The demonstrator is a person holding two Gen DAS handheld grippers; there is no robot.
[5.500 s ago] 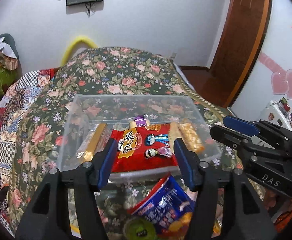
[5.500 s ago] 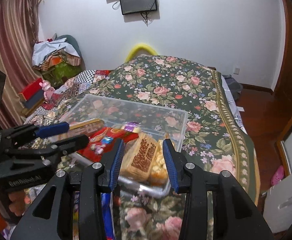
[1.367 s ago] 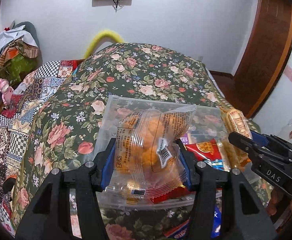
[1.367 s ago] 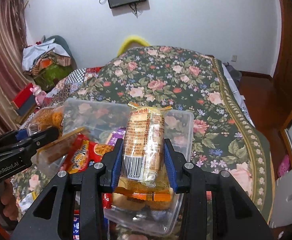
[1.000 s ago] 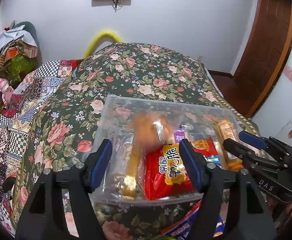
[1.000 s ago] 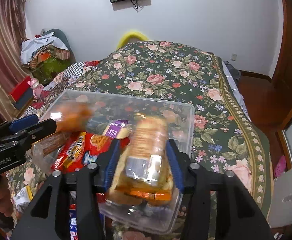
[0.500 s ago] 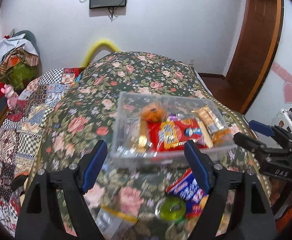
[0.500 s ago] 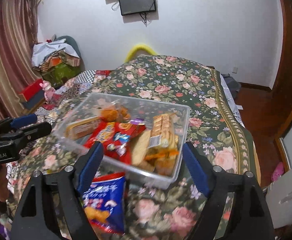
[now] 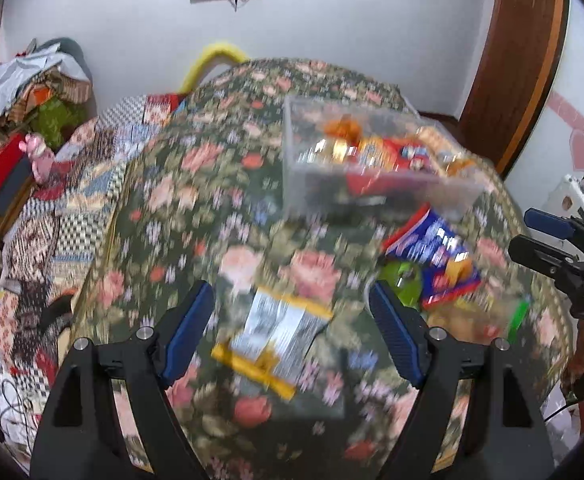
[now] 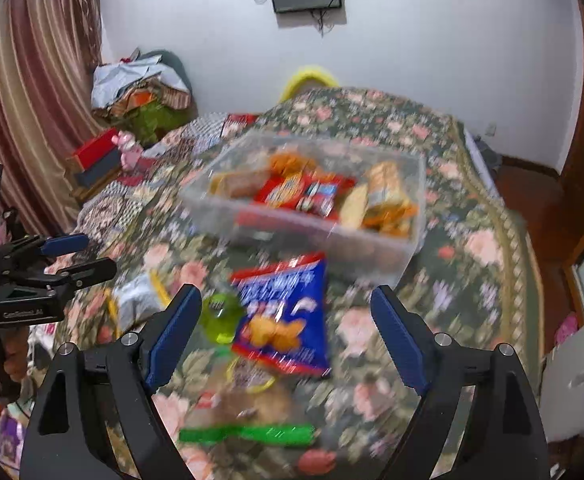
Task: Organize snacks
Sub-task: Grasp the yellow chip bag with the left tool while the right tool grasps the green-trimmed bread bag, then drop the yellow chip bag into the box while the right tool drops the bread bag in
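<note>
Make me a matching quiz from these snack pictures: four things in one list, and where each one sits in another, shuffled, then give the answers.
Things:
1. red snack bag
2. blue snack bag
3. silver packet with yellow edges
4. green round item

Places:
A. on the bedspread, in front of the left claw
B. inside the clear plastic box
C. on the bedspread, just left of the blue bag
D. on the bedspread, just in front of the box

Pairs: 1-B, 2-D, 3-A, 4-C
</note>
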